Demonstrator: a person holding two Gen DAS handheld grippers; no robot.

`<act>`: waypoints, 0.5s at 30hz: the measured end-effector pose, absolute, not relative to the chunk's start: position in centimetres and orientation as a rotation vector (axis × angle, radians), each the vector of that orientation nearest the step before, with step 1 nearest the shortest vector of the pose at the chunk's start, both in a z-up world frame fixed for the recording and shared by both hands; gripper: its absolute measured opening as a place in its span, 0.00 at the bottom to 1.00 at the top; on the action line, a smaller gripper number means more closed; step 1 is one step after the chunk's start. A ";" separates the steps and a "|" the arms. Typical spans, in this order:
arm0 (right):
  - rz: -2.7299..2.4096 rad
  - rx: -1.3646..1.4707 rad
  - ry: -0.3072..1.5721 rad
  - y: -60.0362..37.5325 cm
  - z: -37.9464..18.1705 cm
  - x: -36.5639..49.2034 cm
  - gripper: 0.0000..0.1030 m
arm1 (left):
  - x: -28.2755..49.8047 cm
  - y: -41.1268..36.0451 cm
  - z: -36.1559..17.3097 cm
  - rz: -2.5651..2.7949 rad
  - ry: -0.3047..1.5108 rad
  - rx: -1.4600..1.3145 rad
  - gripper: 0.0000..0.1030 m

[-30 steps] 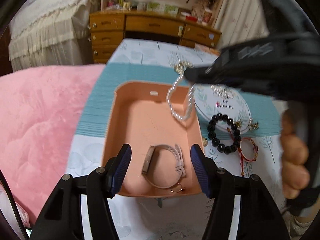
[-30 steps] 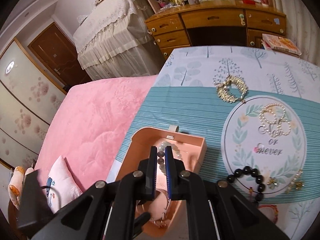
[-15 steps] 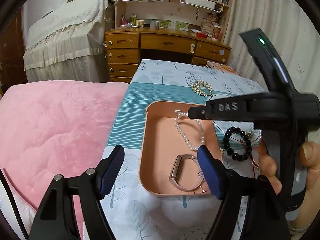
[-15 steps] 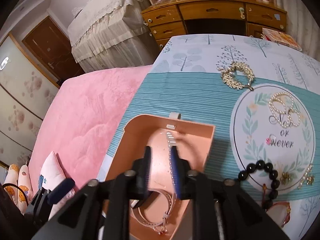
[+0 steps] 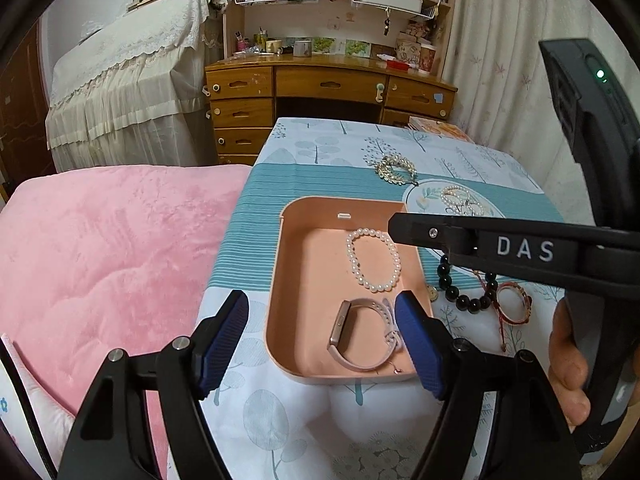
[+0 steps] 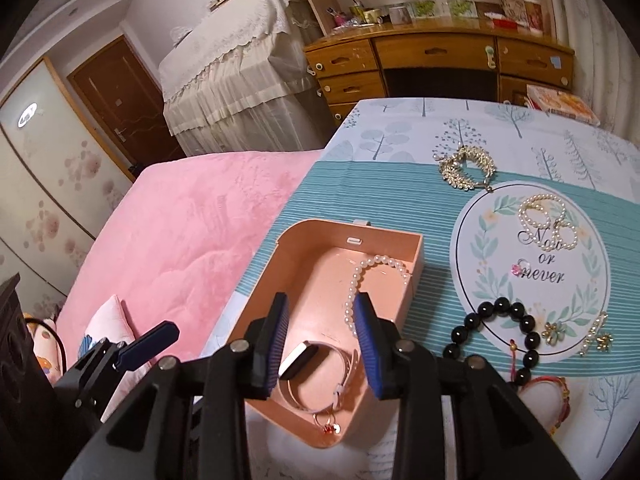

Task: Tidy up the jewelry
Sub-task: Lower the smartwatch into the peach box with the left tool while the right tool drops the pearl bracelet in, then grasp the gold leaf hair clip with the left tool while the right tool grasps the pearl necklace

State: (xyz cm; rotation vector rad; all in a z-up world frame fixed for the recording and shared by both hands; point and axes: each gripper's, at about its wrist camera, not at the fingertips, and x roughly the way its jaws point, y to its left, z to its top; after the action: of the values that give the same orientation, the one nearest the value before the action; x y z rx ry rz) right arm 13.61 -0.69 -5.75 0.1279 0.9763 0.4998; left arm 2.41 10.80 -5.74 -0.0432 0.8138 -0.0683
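Both the right gripper point(image 6: 322, 344) and left gripper point(image 5: 322, 340) gape empty above the pink tray point(image 6: 304, 240). The right one's pad hides part of the pearl bracelet point(image 6: 378, 280). A second ago it pinched that bracelet; now the bracelet lies at the tray's far end, beyond the watch point(image 5: 362, 334).

We see our left matte-black two-finger gripper point(image 5: 322, 334) with ribbed blue pads and silver screws — and our right matte-black gripper point(image 6: 322, 336), lettered "DAS", green light, bare fingers behind.

Smooth matt plastic tray point(image 5: 288, 264); glossy pearl bracelet point(image 5: 374, 259) (lower centre); shiny black bead bracelet point(image 6: 500, 330); plush pink blanket point(image 5: 112, 248); varnished wooden desk point(image 5: 328, 88).
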 end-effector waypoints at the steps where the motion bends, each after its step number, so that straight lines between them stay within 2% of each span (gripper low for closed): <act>1: 0.507 0.126 0.972 -0.8 -5.6 13.4 0.33 | 2.4 10.6 -5.8 -0.068 0.816 -0.041 0.72; 15: 0.376 0.174 0.942 -8.7 -4.4 13.3 0.33 | 3.9 6.3 -5.0 -0.127 0.872 0.015 0.72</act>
State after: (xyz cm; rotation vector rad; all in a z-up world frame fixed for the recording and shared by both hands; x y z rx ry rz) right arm 13.26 -8.74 -4.41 0.1739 0.9420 0.3756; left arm 3.90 6.34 -4.99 0.0147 0.8724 -0.1269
